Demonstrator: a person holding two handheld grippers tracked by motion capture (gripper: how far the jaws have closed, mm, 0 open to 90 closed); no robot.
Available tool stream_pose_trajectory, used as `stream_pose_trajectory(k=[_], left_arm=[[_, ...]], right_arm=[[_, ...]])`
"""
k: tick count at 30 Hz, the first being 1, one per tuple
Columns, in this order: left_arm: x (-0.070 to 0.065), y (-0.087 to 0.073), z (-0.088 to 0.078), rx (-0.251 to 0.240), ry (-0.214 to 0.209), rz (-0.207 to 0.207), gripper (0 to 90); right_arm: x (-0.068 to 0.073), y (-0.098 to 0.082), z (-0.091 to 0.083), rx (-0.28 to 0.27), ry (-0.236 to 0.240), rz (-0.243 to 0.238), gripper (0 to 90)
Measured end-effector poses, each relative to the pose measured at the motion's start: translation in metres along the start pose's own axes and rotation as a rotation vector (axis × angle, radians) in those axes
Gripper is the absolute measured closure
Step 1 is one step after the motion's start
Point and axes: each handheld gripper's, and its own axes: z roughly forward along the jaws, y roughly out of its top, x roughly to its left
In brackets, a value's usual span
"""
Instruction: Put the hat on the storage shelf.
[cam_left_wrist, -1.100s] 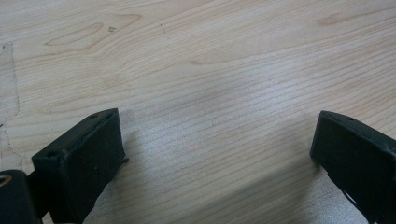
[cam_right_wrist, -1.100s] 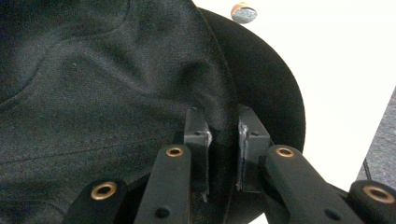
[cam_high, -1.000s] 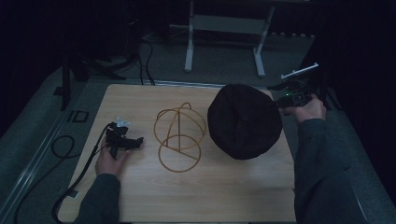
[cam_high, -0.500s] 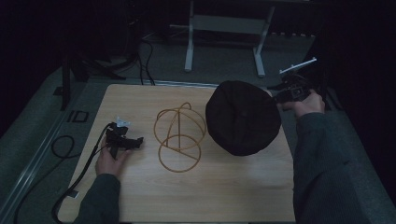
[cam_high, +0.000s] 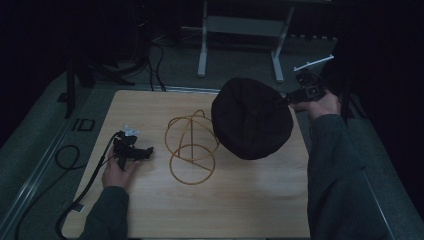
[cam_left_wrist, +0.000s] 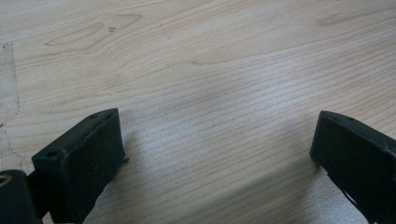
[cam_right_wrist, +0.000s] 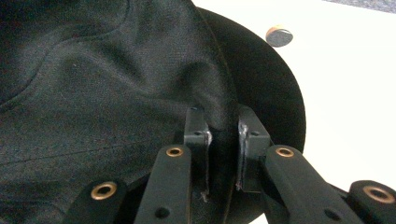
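Observation:
A black cap (cam_high: 251, 120) hangs tilted over the right side of the wooden table (cam_high: 150, 215), its edge pinched by my right gripper (cam_high: 289, 100) at the table's far right. In the right gripper view the two pads squeeze a fold of the black cap (cam_right_wrist: 116, 84) at my right gripper (cam_right_wrist: 223, 140). A gold wire stand (cam_high: 191, 145) made of hoops sits at the table's middle, just left of the cap. My left gripper (cam_high: 148, 151) rests on the table at the left, pointing toward the stand, open with bare wood between its jaws in the left gripper view (cam_left_wrist: 219, 154).
A black cable (cam_high: 80, 195) trails from the left gripper off the table's front left. A metal frame (cam_high: 240, 30) stands on the floor beyond the table. A small round disc (cam_right_wrist: 279, 35) lies on the surface past the cap.
The right gripper has lifted the cap and tilted it up, carrying it slightly left toward the wire stand. The left gripper has stayed put.

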Motion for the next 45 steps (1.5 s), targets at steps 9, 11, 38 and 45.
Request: stream_pose_trajectory(k=[9,11,38,45], left_arm=[[0.0,0.0,0.0,0.0,0.0,0.0,2.3],[0.0,0.0,0.0,0.0,0.0,0.0,2.3],[0.0,0.0,0.0,-0.002,0.005,-0.002,2.3],[0.001,0.0,0.0,-0.003,0.007,-0.004,2.4]], right_arm=[[0.013,0.011,0.002,-0.008,0.023,-0.013,78.1],[0.016,0.014,0.002,-0.011,0.027,-0.023,78.1],[0.049,0.037,0.014,-0.003,0.059,-0.052,77.9],[0.062,0.042,0.018,0.008,0.061,-0.078,77.9]])
